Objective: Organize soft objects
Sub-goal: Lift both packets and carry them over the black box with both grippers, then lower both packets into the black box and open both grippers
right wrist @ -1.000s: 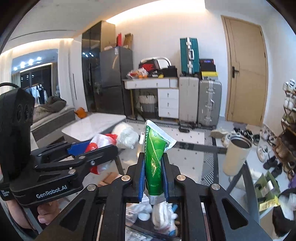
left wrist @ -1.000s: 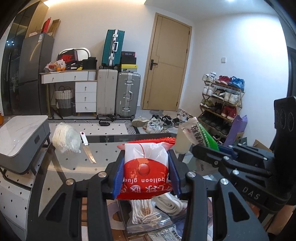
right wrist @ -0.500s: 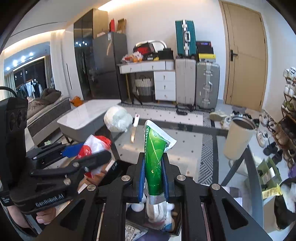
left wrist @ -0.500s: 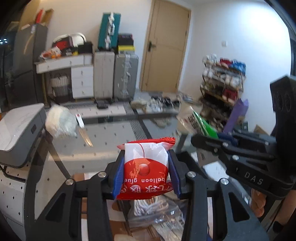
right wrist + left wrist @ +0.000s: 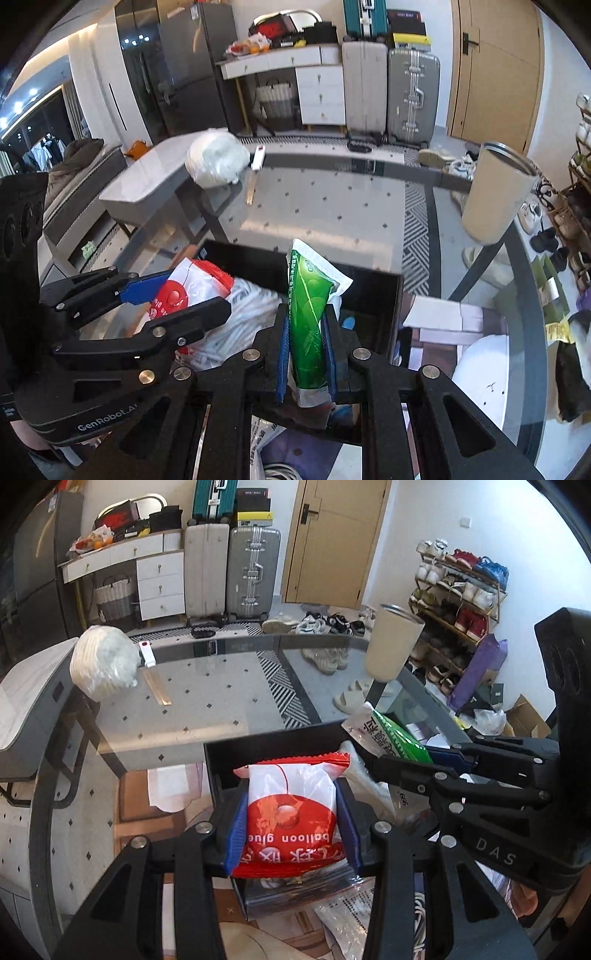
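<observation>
My left gripper (image 5: 291,823) is shut on a red and white packet (image 5: 291,812) printed "balloon glue", and holds it over a black box (image 5: 273,742) on the glass table. In the right wrist view the same packet (image 5: 184,288) shows at the left, inside the left gripper (image 5: 173,295). My right gripper (image 5: 308,354) is shut on a green and white pouch (image 5: 308,314), upright above the black box (image 5: 369,291). From the left wrist view the green pouch (image 5: 391,734) sticks out of the right gripper (image 5: 413,757). A bag of white cord (image 5: 247,310) lies in the box.
On the glass table (image 5: 221,694) stand a beige tumbler (image 5: 391,642) at the far right, a white bagged bundle (image 5: 103,661) at the far left and a ruler-like strip (image 5: 157,690). Loose plastic bags and papers (image 5: 343,912) lie near me. Suitcases (image 5: 232,572) and a shoe rack (image 5: 458,587) stand behind.
Both grippers have tipped downward and sunk toward the black box, each still gripping its packet. The box now fills the space under both packets.
</observation>
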Demonstrator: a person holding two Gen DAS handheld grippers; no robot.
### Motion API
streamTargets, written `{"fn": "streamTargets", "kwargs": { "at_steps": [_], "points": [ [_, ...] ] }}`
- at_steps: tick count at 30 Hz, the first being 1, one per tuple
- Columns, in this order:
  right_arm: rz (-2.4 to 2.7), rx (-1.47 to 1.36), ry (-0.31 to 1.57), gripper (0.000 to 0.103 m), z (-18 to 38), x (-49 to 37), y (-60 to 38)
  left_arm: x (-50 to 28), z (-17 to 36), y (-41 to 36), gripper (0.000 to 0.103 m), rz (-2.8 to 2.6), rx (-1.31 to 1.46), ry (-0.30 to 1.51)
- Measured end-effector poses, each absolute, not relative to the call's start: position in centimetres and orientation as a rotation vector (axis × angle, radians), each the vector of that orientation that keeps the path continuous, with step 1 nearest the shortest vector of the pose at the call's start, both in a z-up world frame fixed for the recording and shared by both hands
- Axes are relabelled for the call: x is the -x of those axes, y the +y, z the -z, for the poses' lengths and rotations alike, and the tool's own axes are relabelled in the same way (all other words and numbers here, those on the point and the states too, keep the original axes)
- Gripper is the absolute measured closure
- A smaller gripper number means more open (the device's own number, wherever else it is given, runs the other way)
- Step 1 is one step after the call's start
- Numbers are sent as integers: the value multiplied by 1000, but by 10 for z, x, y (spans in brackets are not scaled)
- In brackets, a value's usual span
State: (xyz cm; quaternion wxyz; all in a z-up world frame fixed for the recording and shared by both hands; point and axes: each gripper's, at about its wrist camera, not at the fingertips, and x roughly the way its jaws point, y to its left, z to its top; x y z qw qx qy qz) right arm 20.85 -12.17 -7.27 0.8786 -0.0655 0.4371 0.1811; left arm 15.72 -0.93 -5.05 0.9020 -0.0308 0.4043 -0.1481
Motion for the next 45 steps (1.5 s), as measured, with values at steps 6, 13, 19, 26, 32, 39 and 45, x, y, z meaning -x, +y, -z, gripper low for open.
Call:
{"fn": "streamTargets", "kwargs": {
  "at_steps": [6,13,19,26,32,39,45],
  "points": [
    [-375,143,984,89,92,-212,-121,-162,64,-13,60,304,77,895],
    [-364,143,1016,87,102,-212,-122,-158,68,-22,60,289,13,895],
    [-360,126,1021,83,101,-213,-122,-157,67,-21,59,291,17,893],
    [-352,109,1000,73,96,-211,-125,-156,62,-17,55,305,47,894],
    [-350,82,975,59,87,-206,-134,-153,55,-12,45,309,70,883],
    [-394,79,948,57,70,-187,-139,-135,37,-10,42,327,49,849],
    [-435,109,956,56,64,-154,-144,-98,27,-10,33,321,-1,854]
  ]
}}
